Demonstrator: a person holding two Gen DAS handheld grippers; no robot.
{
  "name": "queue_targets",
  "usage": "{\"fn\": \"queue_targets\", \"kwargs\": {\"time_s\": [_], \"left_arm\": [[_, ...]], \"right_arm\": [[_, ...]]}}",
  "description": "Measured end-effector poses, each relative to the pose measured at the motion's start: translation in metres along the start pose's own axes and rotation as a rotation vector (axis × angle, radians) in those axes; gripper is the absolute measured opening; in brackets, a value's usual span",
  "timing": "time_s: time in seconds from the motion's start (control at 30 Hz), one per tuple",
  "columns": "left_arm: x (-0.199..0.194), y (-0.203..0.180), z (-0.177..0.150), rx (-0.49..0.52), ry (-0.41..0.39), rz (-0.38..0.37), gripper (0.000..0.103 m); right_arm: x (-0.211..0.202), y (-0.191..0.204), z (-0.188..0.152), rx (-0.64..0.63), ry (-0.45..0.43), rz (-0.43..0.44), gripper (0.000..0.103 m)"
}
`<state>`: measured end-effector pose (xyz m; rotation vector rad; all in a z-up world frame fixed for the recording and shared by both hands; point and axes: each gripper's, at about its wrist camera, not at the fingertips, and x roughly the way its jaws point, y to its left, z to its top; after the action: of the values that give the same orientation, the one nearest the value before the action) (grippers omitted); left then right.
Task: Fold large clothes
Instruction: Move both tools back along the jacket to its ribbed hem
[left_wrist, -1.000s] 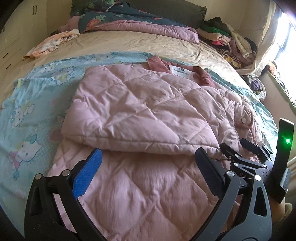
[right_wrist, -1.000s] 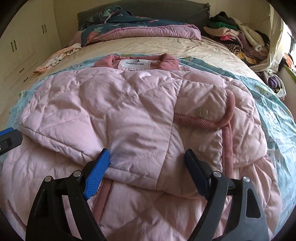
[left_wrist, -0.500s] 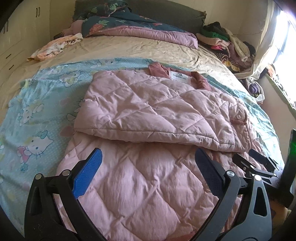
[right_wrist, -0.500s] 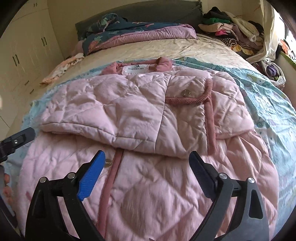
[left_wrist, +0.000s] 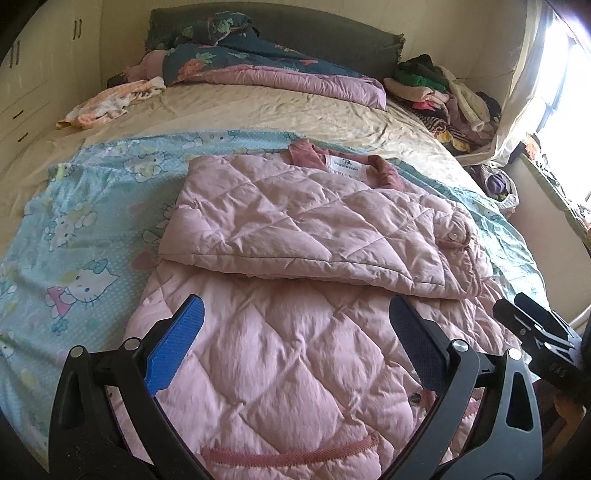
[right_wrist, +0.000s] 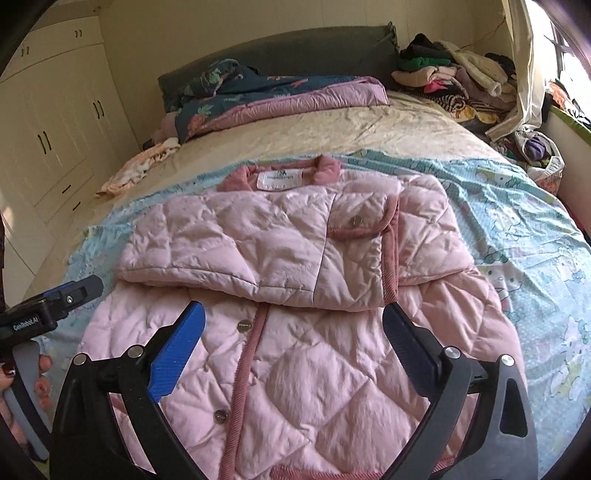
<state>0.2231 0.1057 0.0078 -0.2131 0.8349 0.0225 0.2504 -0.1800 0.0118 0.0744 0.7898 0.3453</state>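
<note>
A pink quilted jacket (left_wrist: 295, 229) lies on a light blue cartoon-print sheet (left_wrist: 85, 229) on the bed, its sleeves folded across the chest and its collar at the far end. It also shows in the right wrist view (right_wrist: 280, 251). My left gripper (left_wrist: 295, 332) is open and empty above the jacket's lower part. My right gripper (right_wrist: 293, 334) is open and empty above the buttoned lower front. The right gripper's body shows at the right edge of the left wrist view (left_wrist: 535, 332); the left gripper's body shows at the left edge of the right wrist view (right_wrist: 55, 306).
A beige bedsheet (left_wrist: 258, 110) covers the far half of the bed. A folded dark floral and pink duvet (left_wrist: 266, 62) lies by the headboard. A pile of clothes (left_wrist: 443, 92) sits at the far right. A small floral garment (left_wrist: 110, 99) lies far left. Wardrobes (right_wrist: 48, 129) stand left.
Both grippers have pulled back toward the jacket's hem and risen, so more of the jacket shows. Both stay open. The jacket has not moved.
</note>
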Motion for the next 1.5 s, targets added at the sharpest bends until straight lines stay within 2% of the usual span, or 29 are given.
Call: {"fn": "queue_targets", "kwargs": {"time_s": [0.53, 1.0, 1.5], "left_arm": [[-0.042, -0.013, -0.009, 0.024, -0.065, -0.030, 0.094], [-0.061, -0.020, -0.023, 0.040, -0.094, -0.052, 0.094], [-0.064, -0.028, -0.052, 0.069, -0.080, -0.059, 0.094]], "right_arm": [[-0.056, 0.011, 0.003, -0.030, -0.099, 0.013, 0.097], [-0.091, 0.009, -0.005, -0.035, -0.164, 0.023, 0.097], [-0.098, -0.001, -0.022, -0.048, -0.155, 0.006, 0.097]]}}
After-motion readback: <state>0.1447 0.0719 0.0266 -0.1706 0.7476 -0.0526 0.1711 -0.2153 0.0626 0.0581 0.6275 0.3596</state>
